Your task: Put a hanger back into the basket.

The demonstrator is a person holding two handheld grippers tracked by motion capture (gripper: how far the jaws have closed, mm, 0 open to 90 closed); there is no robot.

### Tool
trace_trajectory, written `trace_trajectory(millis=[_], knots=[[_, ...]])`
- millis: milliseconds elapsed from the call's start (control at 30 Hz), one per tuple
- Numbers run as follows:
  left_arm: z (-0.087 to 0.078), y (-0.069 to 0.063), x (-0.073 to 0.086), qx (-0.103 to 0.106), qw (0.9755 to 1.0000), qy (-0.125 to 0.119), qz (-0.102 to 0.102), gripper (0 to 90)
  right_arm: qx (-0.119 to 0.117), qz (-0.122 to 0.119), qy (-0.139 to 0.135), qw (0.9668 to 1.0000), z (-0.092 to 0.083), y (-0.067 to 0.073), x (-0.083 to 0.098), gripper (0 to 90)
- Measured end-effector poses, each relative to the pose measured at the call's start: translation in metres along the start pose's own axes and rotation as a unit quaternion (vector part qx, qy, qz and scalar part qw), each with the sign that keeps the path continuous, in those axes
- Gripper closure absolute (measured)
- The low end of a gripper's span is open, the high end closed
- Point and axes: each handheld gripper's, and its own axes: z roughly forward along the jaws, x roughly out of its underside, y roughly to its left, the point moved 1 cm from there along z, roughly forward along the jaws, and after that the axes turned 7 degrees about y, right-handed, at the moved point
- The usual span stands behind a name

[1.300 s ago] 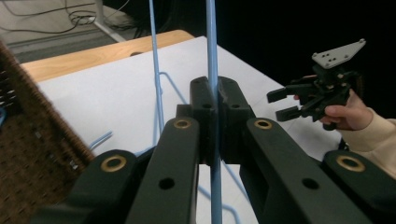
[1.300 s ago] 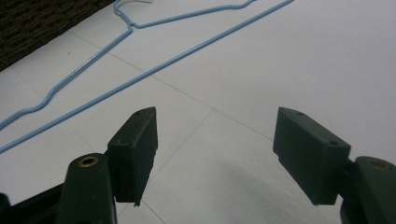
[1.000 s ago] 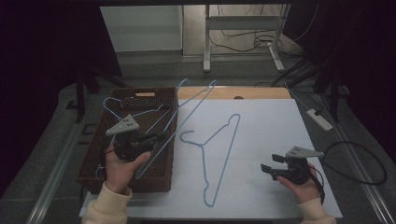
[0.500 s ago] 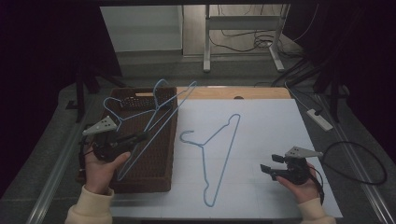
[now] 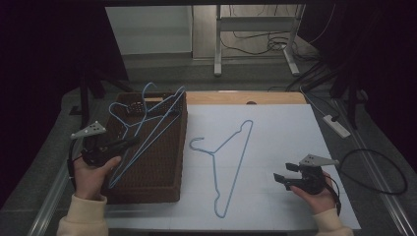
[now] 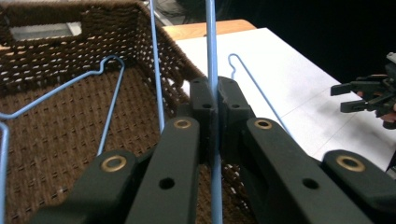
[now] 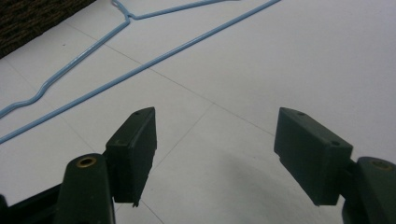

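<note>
My left gripper (image 5: 129, 143) is shut on a blue wire hanger (image 5: 146, 138) and holds it slanting over the brown wicker basket (image 5: 169, 189). In the left gripper view the jaws (image 6: 212, 109) pinch one wire of that hanger (image 6: 211, 42) between them. A second blue hanger (image 6: 110, 100) lies on the basket's floor. A third blue hanger (image 5: 231, 162) lies flat on the white sheet (image 5: 295, 132) in the middle. My right gripper (image 5: 281, 178) rests low on the sheet at the right, open and with nothing in it (image 7: 215, 149); the third hanger's wires (image 7: 140, 65) run past ahead of it.
The basket stands at the left of the table, its right wall next to the white sheet. A wooden table edge (image 5: 246, 97) shows behind the sheet. A black cable (image 5: 378, 167) loops at the right, beside a white power strip (image 5: 337, 125).
My left gripper has moved left across the basket with the hanger, which now slants over the basket's left half. The right gripper has stayed where it was.
</note>
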Motion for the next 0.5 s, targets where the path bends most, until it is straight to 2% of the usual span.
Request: trace_trajectory(millis=[167, 367, 500], knots=[[-0.001, 0.007, 0.001, 0.009, 0.9999, -0.002, -0.004, 86.5, 0.0, 0.0, 0.0, 1.0, 0.0, 0.0, 0.0, 30.9], [-0.003, 0.01, 0.0, 0.0, 1.0, 0.002, 0.001, 86.6, 0.0, 0.001, 0.0, 1.0, 0.0, 0.0, 0.0, 30.9], [0.001, 0.014, 0.001, -0.005, 0.9998, 0.016, 0.004, 86.6, -0.003, 0.0, -0.003, 1.0, 0.0, 0.0, 0.0, 30.9]])
